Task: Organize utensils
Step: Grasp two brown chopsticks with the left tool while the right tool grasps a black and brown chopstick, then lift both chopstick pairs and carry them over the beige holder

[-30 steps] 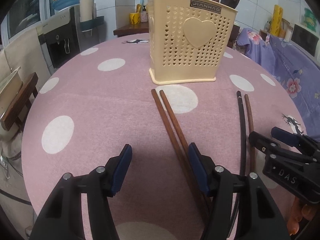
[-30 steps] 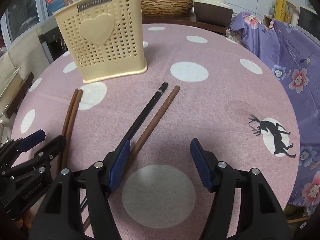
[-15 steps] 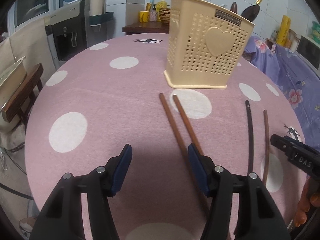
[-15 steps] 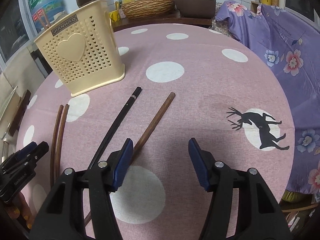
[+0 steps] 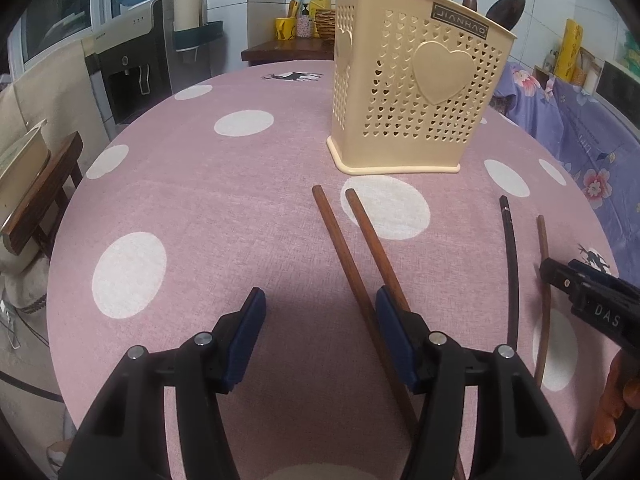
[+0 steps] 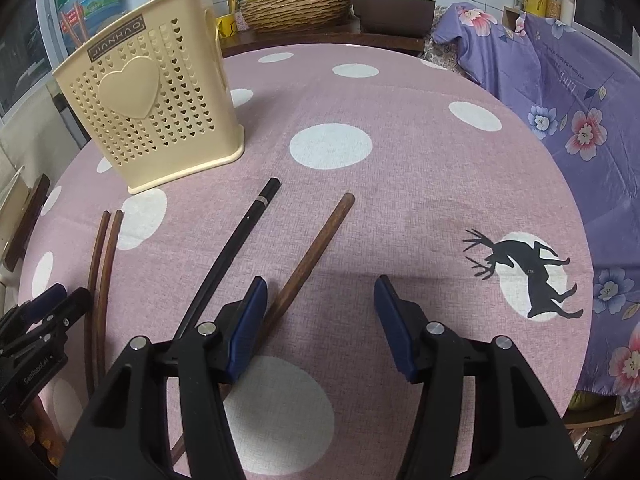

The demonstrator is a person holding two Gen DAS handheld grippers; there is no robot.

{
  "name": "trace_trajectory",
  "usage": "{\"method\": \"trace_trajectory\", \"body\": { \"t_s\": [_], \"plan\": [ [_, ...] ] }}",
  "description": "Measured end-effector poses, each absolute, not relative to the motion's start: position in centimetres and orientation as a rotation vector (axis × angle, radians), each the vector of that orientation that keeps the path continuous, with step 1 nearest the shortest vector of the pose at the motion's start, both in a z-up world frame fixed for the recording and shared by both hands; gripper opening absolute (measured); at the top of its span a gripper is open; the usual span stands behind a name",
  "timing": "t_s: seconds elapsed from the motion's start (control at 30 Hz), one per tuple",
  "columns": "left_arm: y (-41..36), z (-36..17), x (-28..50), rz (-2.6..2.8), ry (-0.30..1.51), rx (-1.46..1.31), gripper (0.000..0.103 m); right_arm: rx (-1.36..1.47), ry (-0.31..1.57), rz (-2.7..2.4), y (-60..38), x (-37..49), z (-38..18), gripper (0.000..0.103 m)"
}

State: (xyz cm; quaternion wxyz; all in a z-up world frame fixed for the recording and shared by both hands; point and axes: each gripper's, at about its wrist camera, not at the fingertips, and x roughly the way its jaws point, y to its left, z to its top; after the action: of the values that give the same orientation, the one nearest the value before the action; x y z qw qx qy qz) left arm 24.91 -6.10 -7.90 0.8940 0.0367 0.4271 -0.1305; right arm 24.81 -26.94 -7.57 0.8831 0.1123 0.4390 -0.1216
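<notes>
A cream perforated holder with a heart on its side stands on the pink dotted table, with utensil handles poking out of its top. Two brown chopsticks lie side by side; their near ends run under the right finger of my left gripper, which is open and empty. A black chopstick and a single brown chopstick lie to the right. The jaws of my right gripper are closing; the single brown chopstick passes just beside its left pad, not pressed.
The table's rim curves close on the right, with a purple floral cloth beyond. A water dispenser and a wooden chair stand to the left. A wicker basket sits on the counter behind.
The right gripper has shifted sideways and rolled a little, its jaws have narrowed slightly, and it sits nearer the edge of the left wrist view. The chopsticks have stayed put.
</notes>
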Motion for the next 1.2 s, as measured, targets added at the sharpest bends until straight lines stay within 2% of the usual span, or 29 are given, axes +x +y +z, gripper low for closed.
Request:
{"method": "trace_trajectory", "body": {
  "t_s": [0.17,0.27,0.43,0.77,0.93,1.2],
  "plan": [
    [-7.5,-8.0,26.3,-0.246,0.893,0.140,0.057,0.222,0.929,-0.252,-26.4,25.6,-7.5,0.056],
    [-8.0,-8.0,27.3,-0.257,0.904,0.164,0.055,0.226,0.938,-0.258,-26.4,26.3,-7.4,0.053],
    [-7.9,-7.7,29.2,-0.251,0.926,0.166,0.035,0.288,0.945,-0.260,-27.0,27.8,-7.2,0.035],
    [-9.2,-7.7,30.4,-0.249,0.935,0.177,0.018,0.339,0.965,-0.253,-27.1,30.5,-7.1,0.024],
    [-9.2,-7.7,30.6,-0.243,0.931,0.170,0.012,0.360,0.963,-0.259,-27.4,31.0,-7.2,0.012],
    [-8.5,-7.6,30.9,-0.254,0.940,0.102,0.011,0.430,0.957,-0.228,-28.4,31.0,-7.4,0.011]
  ]
}}
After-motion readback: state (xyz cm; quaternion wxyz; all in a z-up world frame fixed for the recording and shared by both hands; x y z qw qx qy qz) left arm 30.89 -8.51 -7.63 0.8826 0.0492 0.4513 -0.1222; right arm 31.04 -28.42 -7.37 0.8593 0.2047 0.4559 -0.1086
